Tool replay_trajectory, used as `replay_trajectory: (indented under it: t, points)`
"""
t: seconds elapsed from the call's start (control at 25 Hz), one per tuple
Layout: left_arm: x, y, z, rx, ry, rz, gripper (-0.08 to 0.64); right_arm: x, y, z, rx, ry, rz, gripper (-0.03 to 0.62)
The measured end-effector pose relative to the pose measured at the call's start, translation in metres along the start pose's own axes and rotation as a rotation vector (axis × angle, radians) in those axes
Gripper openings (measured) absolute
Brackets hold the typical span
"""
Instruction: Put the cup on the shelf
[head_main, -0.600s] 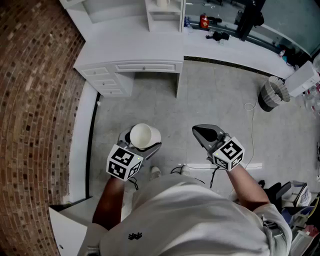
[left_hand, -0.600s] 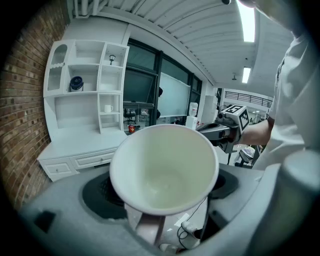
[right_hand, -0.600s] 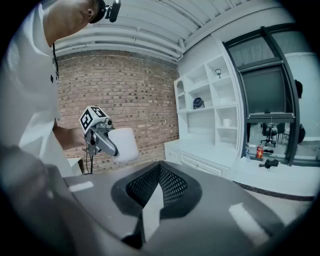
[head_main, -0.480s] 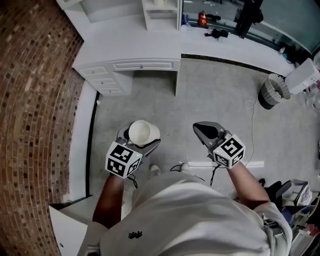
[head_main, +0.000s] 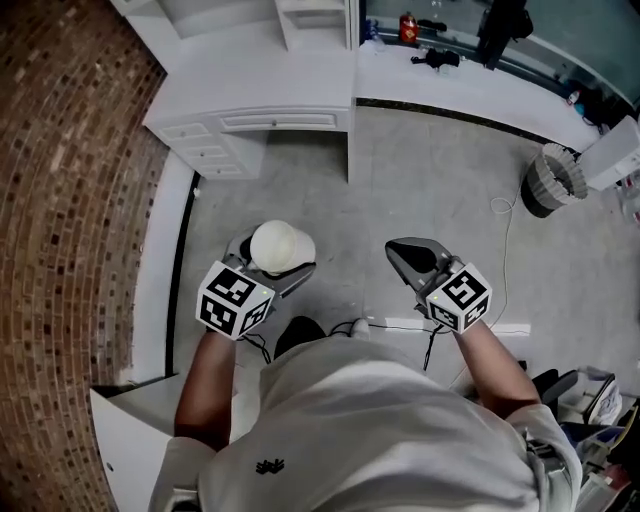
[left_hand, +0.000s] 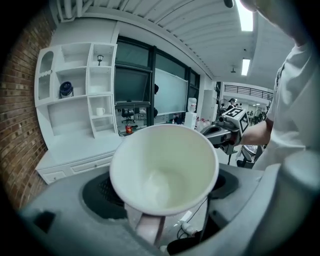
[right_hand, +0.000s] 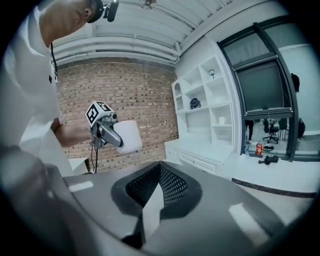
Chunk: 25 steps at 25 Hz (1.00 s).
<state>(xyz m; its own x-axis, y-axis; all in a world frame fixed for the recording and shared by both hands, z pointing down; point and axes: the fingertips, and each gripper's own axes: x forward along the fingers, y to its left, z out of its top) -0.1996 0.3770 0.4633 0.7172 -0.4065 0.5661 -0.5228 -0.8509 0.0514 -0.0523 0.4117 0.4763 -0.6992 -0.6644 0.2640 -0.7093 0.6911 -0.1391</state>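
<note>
One cup (head_main: 281, 246) gripped in left tool (head_main: 270, 264); right tool (head_main: 402, 256) closed, empty.

The cup (head_main: 280, 245) was plain white and empty, tapering toward its base. It sat gripped between the jaws of the left gripper (head_main: 268, 268), above the floor, its open mouth tilted up. The shelf (left_hand: 75, 85), white with open compartments, stood well apart beside a brick wall.
</note>
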Motion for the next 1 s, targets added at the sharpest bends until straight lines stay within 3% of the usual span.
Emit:
replay_trajectory:
  t: [0.36,0.48,0.68,1.0]
  points:
    - [0.026,0.013,0.026,0.008,0.031,-0.021,0.440,-0.005,-0.018,-0.008,0.024,-0.016,0.007,0.073]
    - [0.042,0.030,0.040,0.031,0.027,-0.046,0.440,0.003,-0.032,-0.004,0.041,-0.029,-0.003,0.060]
    - [0.071,0.074,0.066,0.059,0.024,-0.087,0.440,0.023,-0.065,0.011,0.040,-0.037,-0.055,0.018]
    - [0.109,0.174,0.130,0.127,0.001,-0.124,0.440,0.082,-0.138,0.054,0.043,-0.032,-0.136,0.012]
